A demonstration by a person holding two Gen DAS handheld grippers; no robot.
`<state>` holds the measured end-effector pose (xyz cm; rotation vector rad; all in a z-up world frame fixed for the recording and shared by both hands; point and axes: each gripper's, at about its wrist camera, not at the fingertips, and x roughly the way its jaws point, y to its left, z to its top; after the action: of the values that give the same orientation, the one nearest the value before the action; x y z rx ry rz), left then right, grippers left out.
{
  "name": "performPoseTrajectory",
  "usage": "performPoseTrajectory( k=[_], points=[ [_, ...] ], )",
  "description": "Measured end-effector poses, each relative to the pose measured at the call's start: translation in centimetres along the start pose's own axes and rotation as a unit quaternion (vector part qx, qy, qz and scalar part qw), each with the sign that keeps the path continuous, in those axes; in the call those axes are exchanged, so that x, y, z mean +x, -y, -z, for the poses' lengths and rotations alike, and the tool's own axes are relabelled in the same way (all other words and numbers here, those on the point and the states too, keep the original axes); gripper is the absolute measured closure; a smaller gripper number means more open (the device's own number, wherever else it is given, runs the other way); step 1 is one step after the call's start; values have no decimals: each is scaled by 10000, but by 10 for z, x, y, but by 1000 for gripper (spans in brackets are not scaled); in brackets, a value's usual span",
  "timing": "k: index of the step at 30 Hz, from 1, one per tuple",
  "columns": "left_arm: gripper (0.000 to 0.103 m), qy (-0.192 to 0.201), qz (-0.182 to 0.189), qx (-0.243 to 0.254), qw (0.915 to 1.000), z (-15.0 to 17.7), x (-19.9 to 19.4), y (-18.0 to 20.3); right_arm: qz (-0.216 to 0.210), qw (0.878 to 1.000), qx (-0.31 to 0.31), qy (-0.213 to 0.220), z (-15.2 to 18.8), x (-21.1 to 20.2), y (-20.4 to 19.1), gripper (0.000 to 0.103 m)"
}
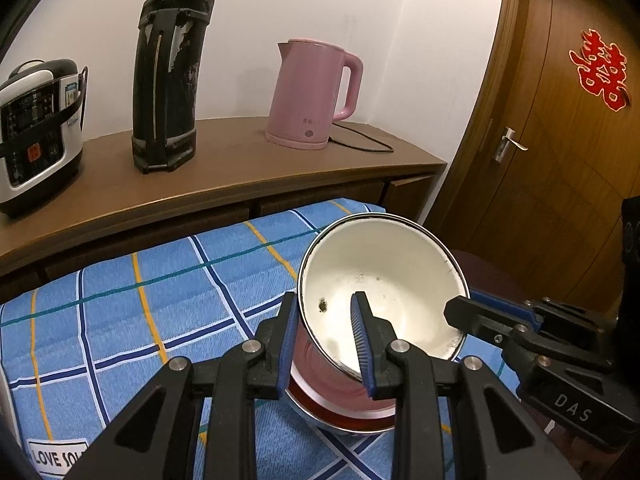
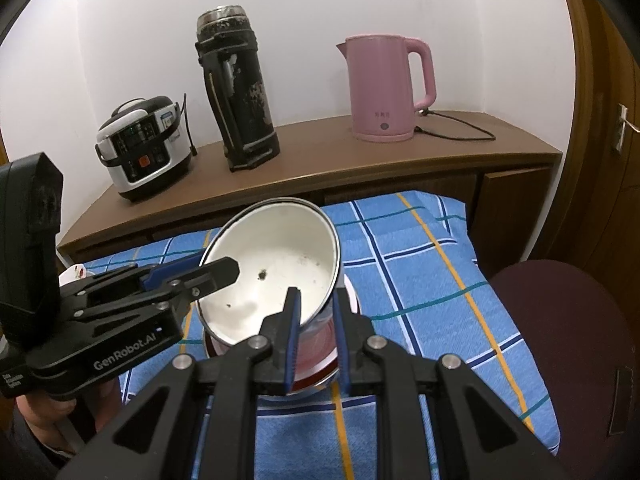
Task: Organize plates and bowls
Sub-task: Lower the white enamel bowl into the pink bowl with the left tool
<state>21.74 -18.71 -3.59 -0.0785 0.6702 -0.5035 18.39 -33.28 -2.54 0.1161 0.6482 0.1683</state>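
Note:
A white enamel bowl [image 1: 384, 280] with a dark rim and pink outside is tilted above a red-rimmed bowl [image 1: 340, 416] on the blue checked cloth. My left gripper [image 1: 326, 320] is shut on the white bowl's left wall, one finger inside and one outside. My right gripper [image 2: 316, 320] is shut on the same bowl's [image 2: 280, 264] right wall, one finger inside, one outside. The right gripper also shows in the left wrist view [image 1: 460, 314] at the bowl's right rim. The left gripper shows in the right wrist view [image 2: 216, 274] at the bowl's left rim. The lower bowl [image 2: 316, 372] sits under the white one.
A wooden sideboard [image 1: 224, 172] behind the cloth bears a rice cooker [image 1: 36, 132], a black flask [image 1: 168, 68] and a pink kettle [image 1: 312, 92] with its cord. A wooden door [image 1: 560, 120] is at the right. A dark maroon stool [image 2: 568, 344] stands right of the cloth.

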Motion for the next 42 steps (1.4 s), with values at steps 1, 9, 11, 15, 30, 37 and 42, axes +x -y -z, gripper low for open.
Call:
performPoseTrajectory(
  k=[1, 9, 11, 15, 30, 37, 42],
  points=[
    [74, -23, -8, 6, 10000, 0, 1, 0, -1, 10000, 0, -6, 0, 0, 0, 86],
    [74, -207, -51, 19, 9998, 3, 8, 0, -2, 10000, -14, -52, 1, 3, 1, 86],
    [74, -239, -51, 0, 9997, 3, 9, -1, -1, 10000, -12, -52, 1, 3, 0, 86],
    [74, -244, -71, -5, 9997, 3, 10, -1, -12, 10000, -32, -94, 2, 6, 0, 86],
    [74, -422, -122, 37, 9990, 5, 14, -2, -47, 9998, -25, -191, 6, 13, 0, 86],
    [74, -498, -156, 94, 9986, 7, 18, -1, -65, 9994, -30, -331, 9, 18, 2, 85],
    [74, -505, -152, 130, 9985, 8, 18, 0, -102, 9988, 45, -473, 17, 22, 7, 84]
  ],
)
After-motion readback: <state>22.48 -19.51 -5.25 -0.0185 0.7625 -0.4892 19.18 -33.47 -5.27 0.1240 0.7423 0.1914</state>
